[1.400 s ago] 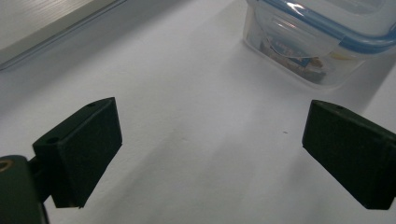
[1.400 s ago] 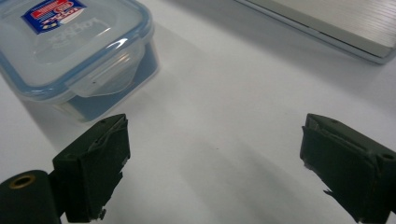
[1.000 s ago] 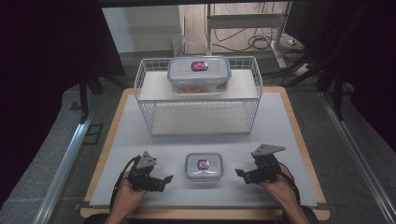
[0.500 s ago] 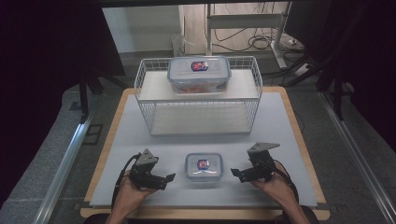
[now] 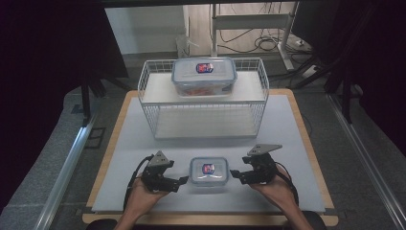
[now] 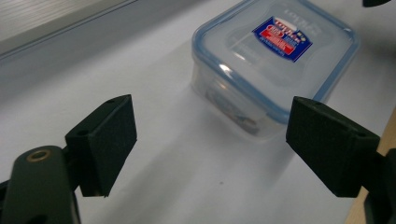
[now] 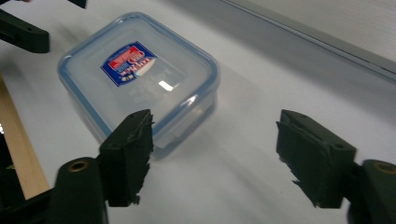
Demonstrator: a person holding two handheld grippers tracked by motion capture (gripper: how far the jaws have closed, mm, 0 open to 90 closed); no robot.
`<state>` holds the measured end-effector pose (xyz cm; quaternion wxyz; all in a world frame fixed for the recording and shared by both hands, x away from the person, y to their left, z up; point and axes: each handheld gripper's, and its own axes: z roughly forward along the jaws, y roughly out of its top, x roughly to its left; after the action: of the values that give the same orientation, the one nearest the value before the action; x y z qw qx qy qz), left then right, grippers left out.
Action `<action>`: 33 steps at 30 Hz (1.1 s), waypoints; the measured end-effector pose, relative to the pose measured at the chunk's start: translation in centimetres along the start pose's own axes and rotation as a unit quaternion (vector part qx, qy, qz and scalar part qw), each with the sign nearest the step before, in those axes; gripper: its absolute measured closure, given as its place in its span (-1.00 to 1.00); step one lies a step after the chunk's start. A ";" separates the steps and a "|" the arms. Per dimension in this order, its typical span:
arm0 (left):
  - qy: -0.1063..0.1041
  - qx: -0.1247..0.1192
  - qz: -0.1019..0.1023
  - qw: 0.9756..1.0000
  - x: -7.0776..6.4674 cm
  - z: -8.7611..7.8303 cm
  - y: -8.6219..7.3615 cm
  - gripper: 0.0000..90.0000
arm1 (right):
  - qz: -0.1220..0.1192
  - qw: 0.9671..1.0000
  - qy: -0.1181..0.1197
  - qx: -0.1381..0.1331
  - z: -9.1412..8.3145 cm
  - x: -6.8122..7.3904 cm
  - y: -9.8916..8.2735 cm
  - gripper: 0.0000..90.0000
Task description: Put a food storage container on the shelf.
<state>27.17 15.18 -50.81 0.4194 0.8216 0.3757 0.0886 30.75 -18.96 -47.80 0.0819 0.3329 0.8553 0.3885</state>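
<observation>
Small clear box with a blue-rimmed snap lid and a red-and-blue sticker, sitting flat on the near middle of the bench, lid shut. Flanked on both sides: left tongs just off its left edge, right tongs just off its right edge, both pointing inward at it. No contact on either side, a sliver of white mat visible between tips and box.

From the left gripper view, box lying ahead of the two black pads, nothing between them, jaws spread wide though just been closing a bit. Same story in the right gripper view: box ahead and off toward one pad, gap between the pads empty, jaws apart and likewise just been narrowing. So both tongs open, gripping nothing.

Farther out: hands coming in from the near edge, grey three-cornered plate on top of each gripper. At the far side of the bench, a white wire rack with two shelves, and up on its top shelf a bigger clear box with the same kind of lid and sticker, something orange-ish inside, too blurry to tell what.
</observation>
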 end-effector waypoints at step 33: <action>-0.121 0.030 -0.065 0.990 0.2 4.1 1.4 -0.65 | 0.079 0.988 0.126 0.037 4.3 0.3 0.1 -0.36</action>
<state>29.92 12.26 -52.34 0.4418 0.8121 0.3778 -0.0500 32.30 -16.13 -50.61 -0.0702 0.3504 0.8438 0.4004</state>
